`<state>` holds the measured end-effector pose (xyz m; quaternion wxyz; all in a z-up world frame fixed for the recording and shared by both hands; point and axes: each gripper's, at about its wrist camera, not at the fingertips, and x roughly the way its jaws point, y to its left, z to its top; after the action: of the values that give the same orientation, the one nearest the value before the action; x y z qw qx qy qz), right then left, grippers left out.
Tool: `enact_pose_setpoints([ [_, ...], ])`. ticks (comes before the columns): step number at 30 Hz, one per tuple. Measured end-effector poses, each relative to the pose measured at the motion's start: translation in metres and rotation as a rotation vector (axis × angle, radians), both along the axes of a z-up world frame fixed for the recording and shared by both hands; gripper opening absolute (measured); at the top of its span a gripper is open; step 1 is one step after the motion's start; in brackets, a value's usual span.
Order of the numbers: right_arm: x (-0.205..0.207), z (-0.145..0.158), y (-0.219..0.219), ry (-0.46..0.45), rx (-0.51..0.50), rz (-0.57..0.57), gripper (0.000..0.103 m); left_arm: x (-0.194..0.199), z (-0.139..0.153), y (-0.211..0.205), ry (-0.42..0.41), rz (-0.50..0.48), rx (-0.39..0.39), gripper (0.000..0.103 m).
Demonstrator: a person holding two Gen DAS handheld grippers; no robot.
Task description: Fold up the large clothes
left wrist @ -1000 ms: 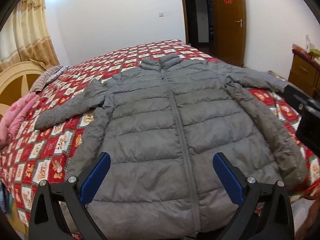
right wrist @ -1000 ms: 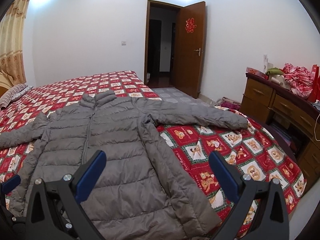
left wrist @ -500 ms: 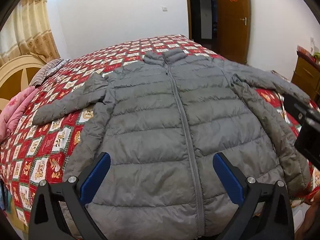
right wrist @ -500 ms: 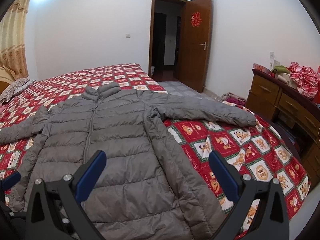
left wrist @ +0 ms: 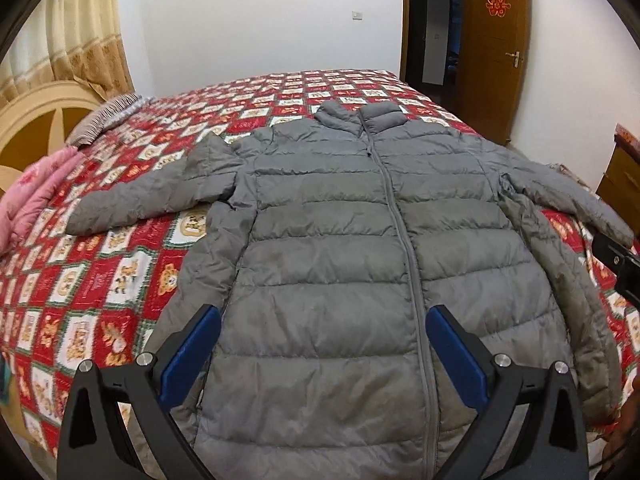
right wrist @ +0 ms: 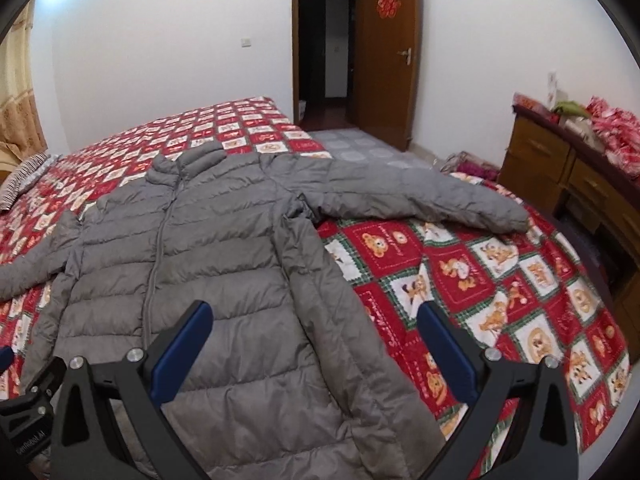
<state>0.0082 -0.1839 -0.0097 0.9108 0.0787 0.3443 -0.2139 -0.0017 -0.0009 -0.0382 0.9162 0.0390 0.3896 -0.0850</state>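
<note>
A grey quilted puffer jacket (left wrist: 340, 240) lies flat and zipped on the bed, collar far, hem near, both sleeves spread out sideways. My left gripper (left wrist: 322, 316) hovers open above the lower front of the jacket, left of its zip, holding nothing. In the right wrist view the same jacket (right wrist: 192, 264) fills the left half, its right sleeve (right wrist: 424, 200) stretched across the bedspread. My right gripper (right wrist: 314, 312) is open over the jacket's right hem edge, empty. Part of the right gripper's body (left wrist: 620, 264) shows at the left view's right edge.
The bed carries a red patchwork bedspread (right wrist: 480, 280) with bear prints. A pink quilt (left wrist: 28, 196) and striped pillow (left wrist: 108, 116) lie at the left by the headboard (left wrist: 36, 108). A wooden dresser (right wrist: 568, 176) stands right; an open door (right wrist: 388, 52) beyond.
Both cameras have moved closer to the bed and slightly higher over the jacket, so it looks larger. The jacket has not moved and both grippers stay open.
</note>
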Motion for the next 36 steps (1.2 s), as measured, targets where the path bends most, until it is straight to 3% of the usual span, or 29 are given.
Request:
enact_pose_setpoints([
  [3,0.013,0.002,-0.036,0.018,0.115,0.024,0.088,0.023,0.004,0.017,0.012,0.029,-0.037,0.102],
  [6,0.019,0.009,-0.099,-0.009,0.249,-0.041,0.082,0.049,0.011,0.037,0.002,0.075,-0.023,0.102],
  [10,0.01,0.004,-0.219,-0.117,0.423,-0.269,0.082,0.081,0.012,0.061,-0.014,0.135,-0.009,0.102],
  [14,-0.011,-0.041,-0.33,-0.197,0.639,-0.527,0.082,0.107,-0.001,0.079,-0.009,0.183,-0.005,0.102],
  [17,-0.015,-0.067,-0.368,-0.216,0.694,-0.642,0.082,0.129,-0.014,0.092,0.016,0.216,-0.003,0.102],
  [21,0.004,-0.08,-0.384,-0.175,0.666,-0.683,0.082,0.15,-0.023,0.104,0.016,0.25,0.009,0.102],
  [23,0.015,-0.076,-0.383,-0.143,0.583,-0.701,0.073,0.159,-0.026,0.106,0.001,0.246,0.025,0.102],
  [25,0.023,-0.075,-0.384,-0.093,0.526,-0.713,0.041,0.168,-0.03,0.105,-0.012,0.224,0.055,0.102],
  [28,0.029,-0.073,-0.386,-0.036,0.452,-0.699,0.011,0.181,-0.038,0.104,-0.033,0.193,0.107,0.102],
  [31,0.036,-0.054,-0.376,-0.01,0.325,-0.661,0.009,0.192,-0.048,0.11,-0.039,0.187,0.114,0.102],
  [36,0.069,0.012,-0.318,-0.057,0.075,-0.458,0.009,0.194,-0.077,0.123,-0.008,0.229,0.039,0.102],
])
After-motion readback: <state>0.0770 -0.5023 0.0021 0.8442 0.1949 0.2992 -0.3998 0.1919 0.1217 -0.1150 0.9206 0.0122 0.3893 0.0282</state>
